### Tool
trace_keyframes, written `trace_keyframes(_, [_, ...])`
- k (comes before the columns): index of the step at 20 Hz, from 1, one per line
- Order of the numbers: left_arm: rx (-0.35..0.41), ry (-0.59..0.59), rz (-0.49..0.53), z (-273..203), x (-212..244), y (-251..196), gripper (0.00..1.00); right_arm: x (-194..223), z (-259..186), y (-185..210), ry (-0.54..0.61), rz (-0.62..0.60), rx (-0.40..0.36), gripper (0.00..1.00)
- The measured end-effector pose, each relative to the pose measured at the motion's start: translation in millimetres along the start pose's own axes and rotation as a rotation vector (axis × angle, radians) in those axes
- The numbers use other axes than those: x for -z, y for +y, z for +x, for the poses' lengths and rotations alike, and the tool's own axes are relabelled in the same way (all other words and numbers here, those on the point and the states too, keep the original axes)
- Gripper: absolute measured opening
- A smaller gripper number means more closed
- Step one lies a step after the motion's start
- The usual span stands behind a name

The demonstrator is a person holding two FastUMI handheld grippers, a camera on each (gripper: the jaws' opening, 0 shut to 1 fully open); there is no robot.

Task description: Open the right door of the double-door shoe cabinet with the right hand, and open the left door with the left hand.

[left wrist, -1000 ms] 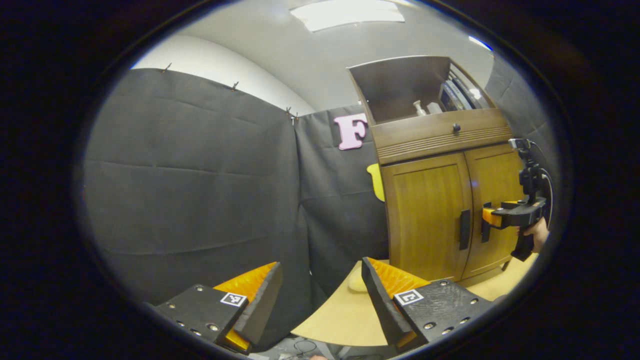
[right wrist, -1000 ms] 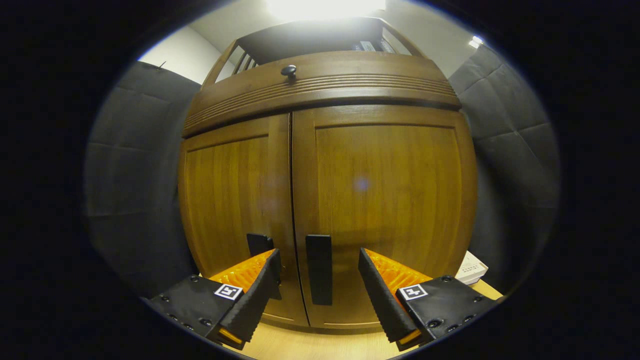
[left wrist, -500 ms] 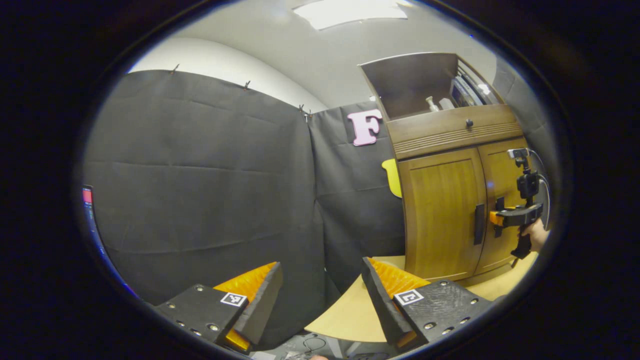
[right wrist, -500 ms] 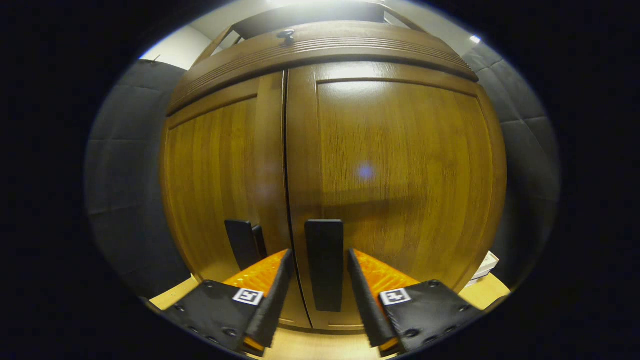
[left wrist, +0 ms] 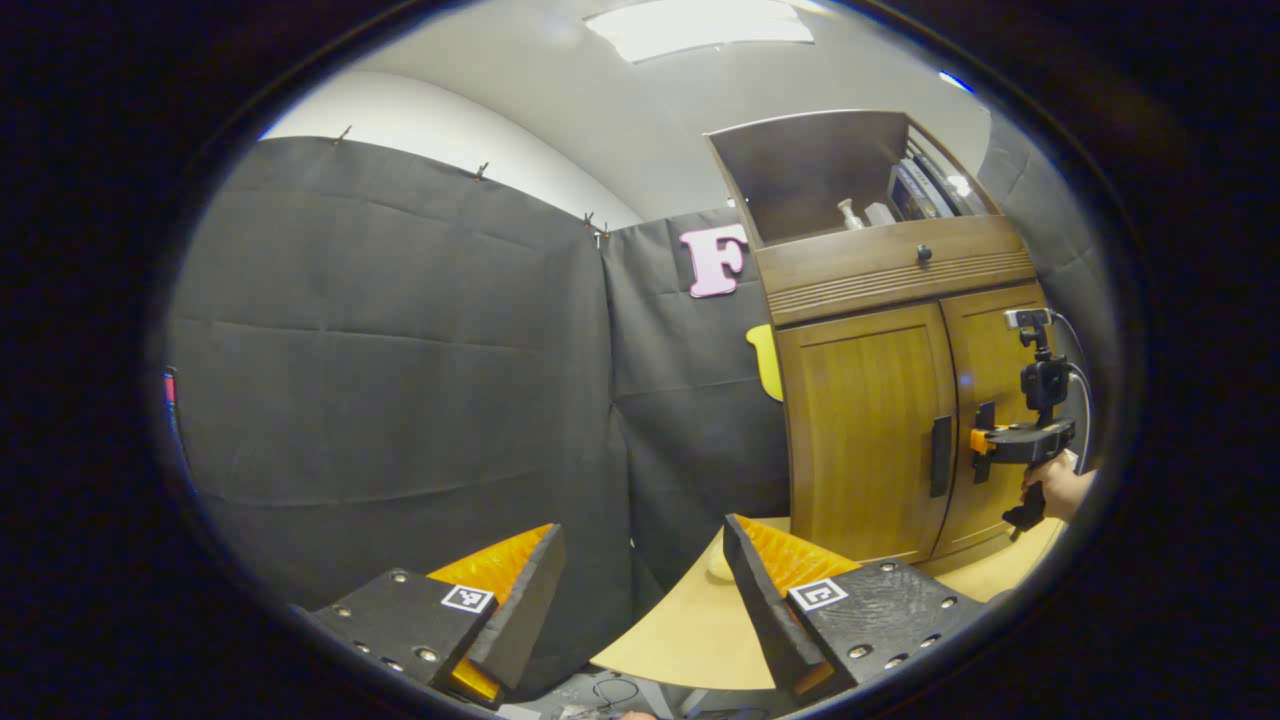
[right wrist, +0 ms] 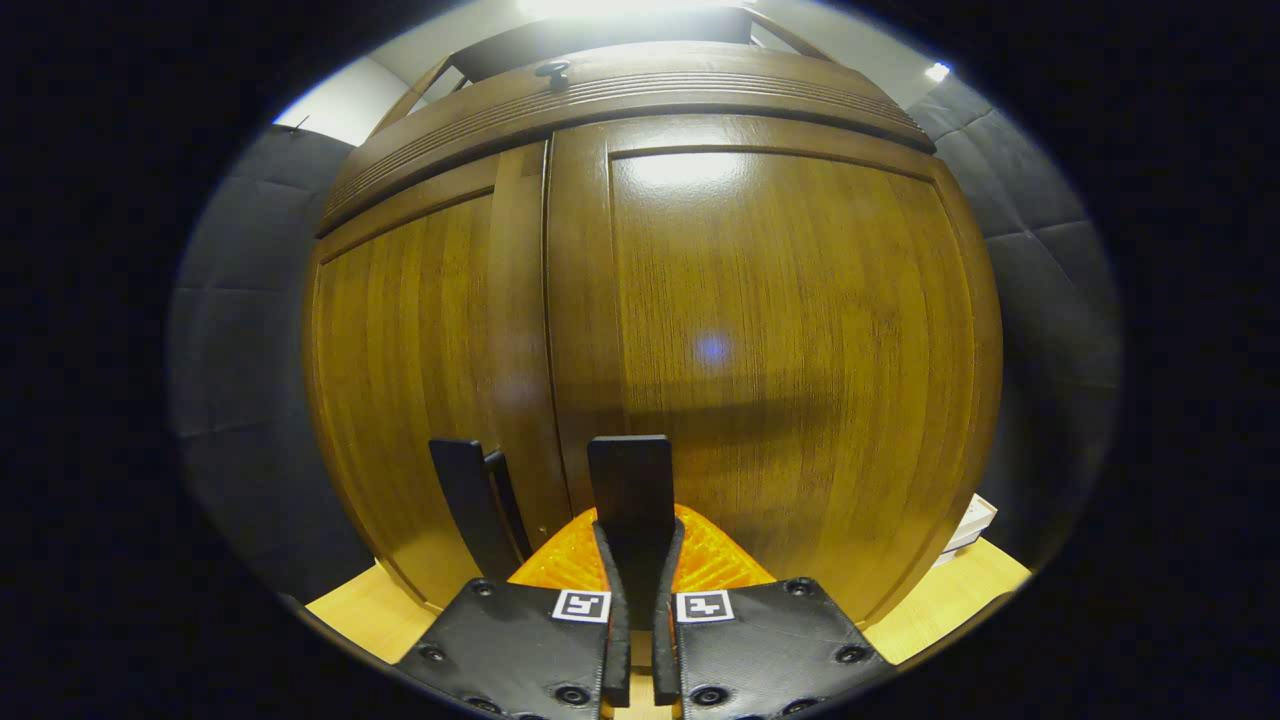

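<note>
The right gripper (right wrist: 634, 600) is clamped on the right door's black handle (right wrist: 630, 490), so pull straight back, then arc rightward with the hinge, while the left gripper (left wrist: 640, 590), fingers apart, waits well left of the shoe cabinet (left wrist: 880, 420)

Black cloth walls (left wrist: 400, 350) hang from clips along a white wall (left wrist: 440, 125) at upper left of the left gripper view. A bright ceiling light panel (left wrist: 700, 22) glows at top centre. A pale wooden tabletop (left wrist: 690, 625) fills the lower middle.
</note>
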State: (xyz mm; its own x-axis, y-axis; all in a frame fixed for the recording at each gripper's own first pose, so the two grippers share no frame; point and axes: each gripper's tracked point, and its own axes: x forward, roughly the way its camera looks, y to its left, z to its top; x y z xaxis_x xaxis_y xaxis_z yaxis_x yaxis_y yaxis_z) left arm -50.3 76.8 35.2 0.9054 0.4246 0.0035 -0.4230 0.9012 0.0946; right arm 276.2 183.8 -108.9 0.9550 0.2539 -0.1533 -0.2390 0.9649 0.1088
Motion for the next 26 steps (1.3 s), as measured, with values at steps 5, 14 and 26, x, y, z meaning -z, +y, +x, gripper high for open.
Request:
trace_keyframes(5, [0.068, -0.015, -0.024, 6.2, -4.1, -28.8, 0.92, -1.4, -25.0, 1.0, 0.008, 0.005, -0.06, 0.1])
trace_keyframes(14, [0.224, -0.047, -0.058, 37.5, -20.9, -87.9, 0.92, 6.4, -96.8, -17.9, 0.014, 0.009, -0.138, 0.1])
trace_keyframes(26, [0.41, -0.064, -0.086, 34.4, -32.8, -175.9, 0.92, 15.2, -165.0, -64.3, 0.049, 0.008, -0.124, 0.1])
